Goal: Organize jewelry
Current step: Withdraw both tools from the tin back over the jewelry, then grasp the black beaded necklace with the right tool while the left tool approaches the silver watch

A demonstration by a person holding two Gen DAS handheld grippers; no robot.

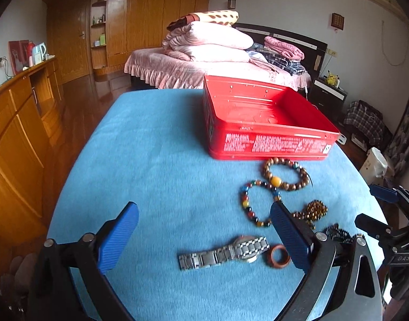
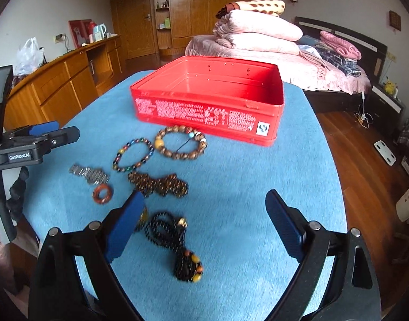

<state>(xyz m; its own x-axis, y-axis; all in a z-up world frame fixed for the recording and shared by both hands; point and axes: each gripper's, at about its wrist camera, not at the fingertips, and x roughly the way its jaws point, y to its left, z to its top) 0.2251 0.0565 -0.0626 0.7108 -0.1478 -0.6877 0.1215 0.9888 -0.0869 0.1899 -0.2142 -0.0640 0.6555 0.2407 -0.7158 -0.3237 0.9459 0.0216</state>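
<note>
An open red tin box (image 1: pixel 268 139) (image 2: pixel 204 112) stands at the far side of the blue-covered table. In front of it lie a wooden bead bracelet (image 1: pixel 276 181) (image 2: pixel 159 143), a multicoloured bead bracelet (image 1: pixel 244 203) (image 2: pixel 118 157), a brown bead necklace (image 1: pixel 314 208) (image 2: pixel 161 184), a black bead necklace (image 1: pixel 338 234) (image 2: pixel 161 227), a steel watch (image 1: pixel 223 251) (image 2: pixel 90 174) and a red-brown ring (image 1: pixel 279 263) (image 2: pixel 96 196). My left gripper (image 1: pixel 204 208) (image 2: pixel 57 132) is open above the watch. My right gripper (image 2: pixel 204 198) (image 1: pixel 375 207) is open over the black necklace. Neither holds anything.
The blue cloth (image 1: pixel 151 160) (image 2: pixel 257 187) covers a rounded table with wooden floor beyond its edges. Wooden cabinets (image 1: pixel 17 133) line the left wall. A bed (image 1: pixel 193 67) piled with quilts stands behind the table. A white bin (image 1: pixel 375 163) sits at the right.
</note>
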